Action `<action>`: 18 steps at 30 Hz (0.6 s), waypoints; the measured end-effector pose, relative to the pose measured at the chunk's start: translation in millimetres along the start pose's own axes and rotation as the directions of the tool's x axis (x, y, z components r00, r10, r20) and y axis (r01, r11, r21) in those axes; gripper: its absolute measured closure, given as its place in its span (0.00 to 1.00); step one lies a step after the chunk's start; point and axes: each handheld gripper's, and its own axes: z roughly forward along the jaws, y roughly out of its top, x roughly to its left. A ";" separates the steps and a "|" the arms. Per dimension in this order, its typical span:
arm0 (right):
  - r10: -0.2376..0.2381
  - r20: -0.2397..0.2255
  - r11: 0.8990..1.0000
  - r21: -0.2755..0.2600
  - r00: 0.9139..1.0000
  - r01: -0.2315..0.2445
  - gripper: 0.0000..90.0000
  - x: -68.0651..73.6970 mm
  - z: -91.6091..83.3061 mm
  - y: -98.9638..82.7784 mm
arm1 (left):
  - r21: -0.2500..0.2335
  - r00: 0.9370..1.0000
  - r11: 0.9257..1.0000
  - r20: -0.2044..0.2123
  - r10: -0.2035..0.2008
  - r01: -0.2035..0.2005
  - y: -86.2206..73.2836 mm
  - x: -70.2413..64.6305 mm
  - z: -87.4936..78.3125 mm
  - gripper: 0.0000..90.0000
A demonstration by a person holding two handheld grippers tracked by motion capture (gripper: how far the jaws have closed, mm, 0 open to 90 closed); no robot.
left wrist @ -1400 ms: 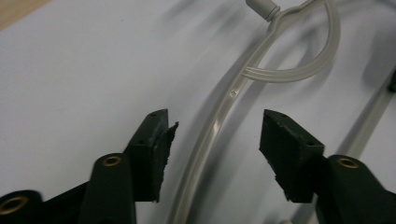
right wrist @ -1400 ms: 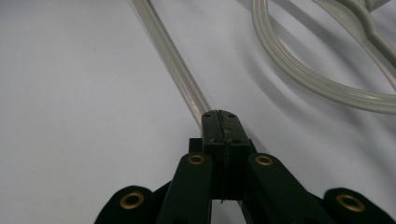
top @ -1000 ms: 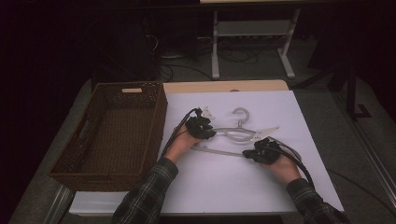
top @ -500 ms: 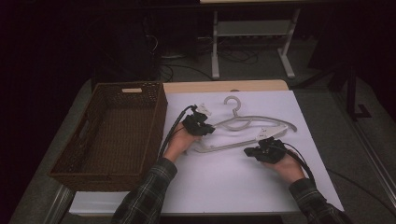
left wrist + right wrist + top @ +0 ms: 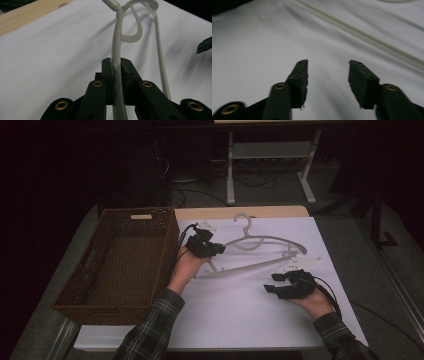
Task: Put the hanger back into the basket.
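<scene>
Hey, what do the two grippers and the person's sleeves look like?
Both the left gripper and the right gripper are black, each with two flat-faced jaws joined by brass-coloured rivets. A black cable trails from the left one, another from the right. The sleeves are dark plaid.

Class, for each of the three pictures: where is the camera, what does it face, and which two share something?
High view: above the table's near side, facing the hanger and basket; both forearms show.
Left gripper view: on the left gripper, clamping the hanger.
Right gripper view: on the right gripper, jaws apart over the sheet.
All share the hanger.
</scene>
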 end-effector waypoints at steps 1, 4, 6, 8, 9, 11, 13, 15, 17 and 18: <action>0.000 0.000 1.000 0.000 1.000 0.000 0.49 0.0 0.0 0.0 | -0.004 1.000 1.000 -0.004 0.002 -0.002 1.8 -0.8 -3.9 0.92; 0.006 0.012 1.000 -0.009 1.000 -0.006 0.42 -1.0 -1.4 -1.1 | -0.016 1.000 1.000 -0.015 0.008 -0.008 7.4 -4.4 -15.0 0.92; 0.007 0.013 1.000 -0.013 1.000 -0.007 0.40 -1.7 -2.4 -1.5 | -0.035 1.000 0.999 -0.014 0.000 -0.001 12.8 -6.6 -26.6 0.92; 0.005 0.013 1.000 -0.015 1.000 -0.005 0.40 -2.2 -2.7 -1.7 | -0.040 1.000 0.999 -0.010 -0.001 0.000 15.5 -7.1 -32.7 0.92; 0.008 0.017 1.000 -0.019 1.000 -0.007 0.39 -2.5 -3.4 -2.0 | -0.048 1.000 0.999 -0.006 -0.007 0.006 17.0 -7.7 -36.2 0.92; 0.013 0.018 1.000 -0.023 1.000 -0.012 0.38 -3.5 -4.3 -2.3 | -0.057 1.000 0.998 -0.009 -0.005 0.004 21.5 -9.3 -46.7 0.92; 0.015 0.022 0.999 -0.030 1.000 -0.015 0.37 -4.8 -5.0 -2.3 | -0.062 1.000 0.998 -0.014 0.000 -0.001 25.5 -11.0 -57.0 0.92; 0.021 0.030 0.999 -0.033 0.999 -0.020 0.34 -5.9 -5.5 -2.6 | -0.072 1.000 0.997 -0.019 0.007 -0.008 28.4 -11.9 -66.0 0.92; 0.026 0.038 0.999 -0.034 0.999 -0.025 0.32 -7.2 -5.8 -3.0 | -0.079 1.000 0.997 -0.019 0.008 -0.009 30.0 -12.5 -74.2 0.92; 0.030 0.039 0.999 -0.035 0.999 -0.029 0.31 -7.5 -6.0 -3.2 | -0.085 1.000 0.996 -0.016 0.007 -0.008 30.3 -12.7 -78.9 0.92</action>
